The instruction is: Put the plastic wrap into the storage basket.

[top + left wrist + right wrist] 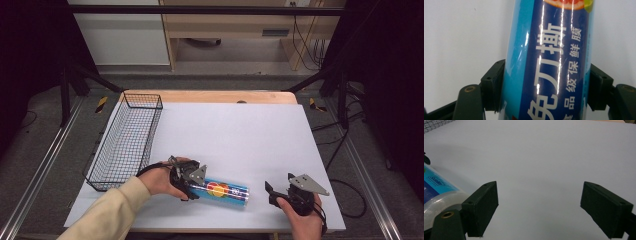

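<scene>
Lying on the white table point(240, 130) is one blue roll of cling film point(222, 191), just right of the single wire basket point(127, 140). The left gripper point(192, 186) clamps its two jaws on the roll's basket-side end. Well right of the roll, the right gripper point(272, 192) holds its jaws wide apart, gripping nothing.

**What we cannot make out**

In the left gripper view the blue roll point(549, 62) runs off the top and bottom edges, so we see neither end. In the right gripper view only its clear-wrapped end point(439, 195) shows, cut by the left edge. From the high view its print point(220, 189) is too small to read.
</scene>
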A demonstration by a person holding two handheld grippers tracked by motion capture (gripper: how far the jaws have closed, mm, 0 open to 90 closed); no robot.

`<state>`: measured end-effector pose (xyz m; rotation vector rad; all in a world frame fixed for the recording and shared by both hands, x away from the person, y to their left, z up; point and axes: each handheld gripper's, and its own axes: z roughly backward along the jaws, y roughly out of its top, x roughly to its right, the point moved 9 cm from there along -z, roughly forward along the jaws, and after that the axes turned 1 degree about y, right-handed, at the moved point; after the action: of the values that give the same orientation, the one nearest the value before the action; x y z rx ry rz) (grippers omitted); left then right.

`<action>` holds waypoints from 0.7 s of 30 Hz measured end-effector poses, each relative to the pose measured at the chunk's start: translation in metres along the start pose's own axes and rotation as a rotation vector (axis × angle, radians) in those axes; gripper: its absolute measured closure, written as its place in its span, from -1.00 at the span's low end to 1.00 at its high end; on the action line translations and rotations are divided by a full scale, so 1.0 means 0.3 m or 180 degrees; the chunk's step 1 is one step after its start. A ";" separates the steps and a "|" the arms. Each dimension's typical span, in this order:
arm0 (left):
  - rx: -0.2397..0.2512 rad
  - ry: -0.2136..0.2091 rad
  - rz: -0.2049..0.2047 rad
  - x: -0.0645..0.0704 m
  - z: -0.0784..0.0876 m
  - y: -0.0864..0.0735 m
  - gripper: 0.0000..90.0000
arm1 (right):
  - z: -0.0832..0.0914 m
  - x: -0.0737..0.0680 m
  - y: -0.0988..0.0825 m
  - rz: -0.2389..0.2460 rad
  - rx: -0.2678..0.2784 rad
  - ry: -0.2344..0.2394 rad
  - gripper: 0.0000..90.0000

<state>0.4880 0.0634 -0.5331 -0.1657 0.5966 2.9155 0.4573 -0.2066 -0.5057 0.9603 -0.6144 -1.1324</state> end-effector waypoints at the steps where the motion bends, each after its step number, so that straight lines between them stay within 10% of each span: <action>1: 0.0000 -0.0003 0.0007 0.001 0.000 0.001 -0.34 | 0.001 0.000 0.000 0.0000 0.0002 0.0003 -0.67; 21: 0.0529 0.0278 0.0317 0.017 0.131 0.070 -0.32 | 0.011 0.020 0.007 -0.0069 0.0076 -0.0077 -0.67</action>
<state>0.4761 0.0607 -0.4898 -0.2500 0.8815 2.9476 0.4574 -0.2130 -0.5027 0.9771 -0.6397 -1.1596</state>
